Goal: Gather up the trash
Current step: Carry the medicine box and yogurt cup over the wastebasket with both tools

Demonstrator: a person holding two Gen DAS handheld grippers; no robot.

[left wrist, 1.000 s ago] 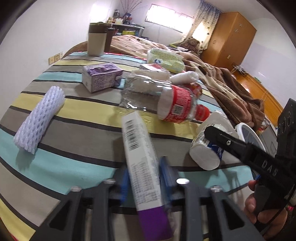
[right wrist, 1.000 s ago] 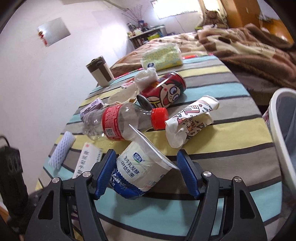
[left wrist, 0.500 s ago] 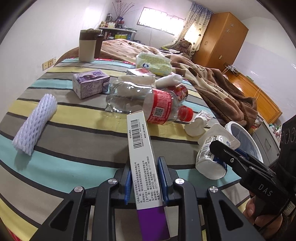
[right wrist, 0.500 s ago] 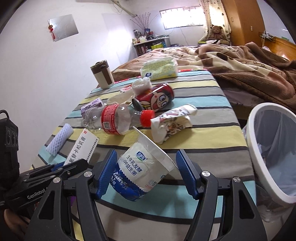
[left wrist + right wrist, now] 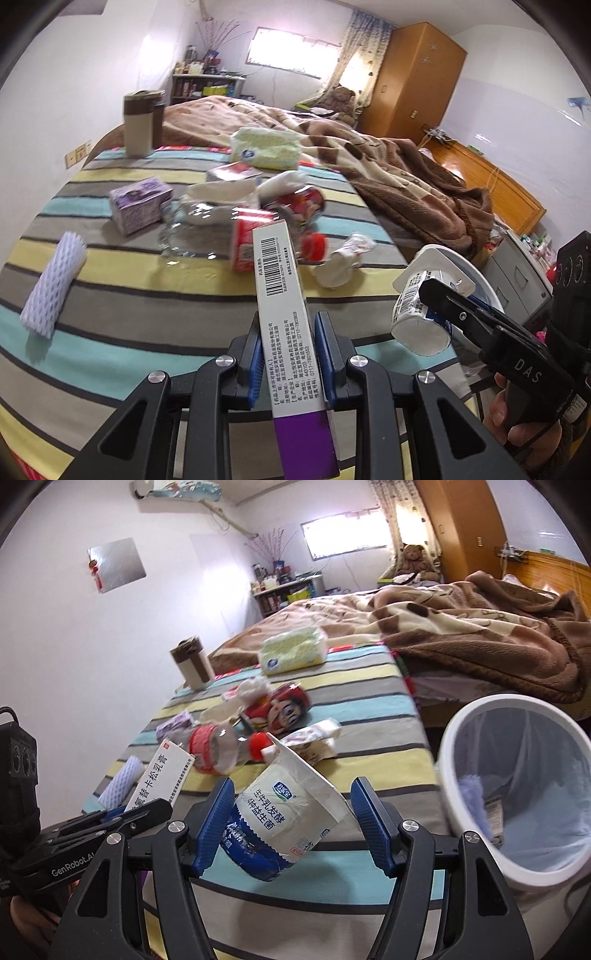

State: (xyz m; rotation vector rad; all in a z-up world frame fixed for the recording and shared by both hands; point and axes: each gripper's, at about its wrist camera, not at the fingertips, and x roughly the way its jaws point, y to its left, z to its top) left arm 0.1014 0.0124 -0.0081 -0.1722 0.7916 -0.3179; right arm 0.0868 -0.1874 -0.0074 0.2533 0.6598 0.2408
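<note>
My left gripper point(image 5: 287, 332) is shut on a long white and purple carton point(image 5: 286, 306), held above the striped bedcover point(image 5: 147, 295). My right gripper point(image 5: 291, 812) is shut on a white and blue yogurt cup point(image 5: 280, 819) with its foil lid peeled up, held above the bed's near edge, left of the white trash bin point(image 5: 517, 794). The cup also shows in the left wrist view point(image 5: 421, 314). On the bed lie a plastic bottle point(image 5: 221, 749), a red can point(image 5: 277, 709), a crumpled wrapper point(image 5: 314, 738), a purple box point(image 5: 140, 203) and a white foam net sleeve point(image 5: 51, 284).
A brown and cream tumbler point(image 5: 142, 123) and a green tissue pack point(image 5: 266, 147) stand at the far end. A brown blanket point(image 5: 480, 635) covers the bed behind. The bin holds a liner and some scraps. A wooden wardrobe point(image 5: 413, 81) stands far right.
Both grippers have lifted and drawn back from the bed with their items. The right gripper has swung right, bringing the trash bin into full view.
</note>
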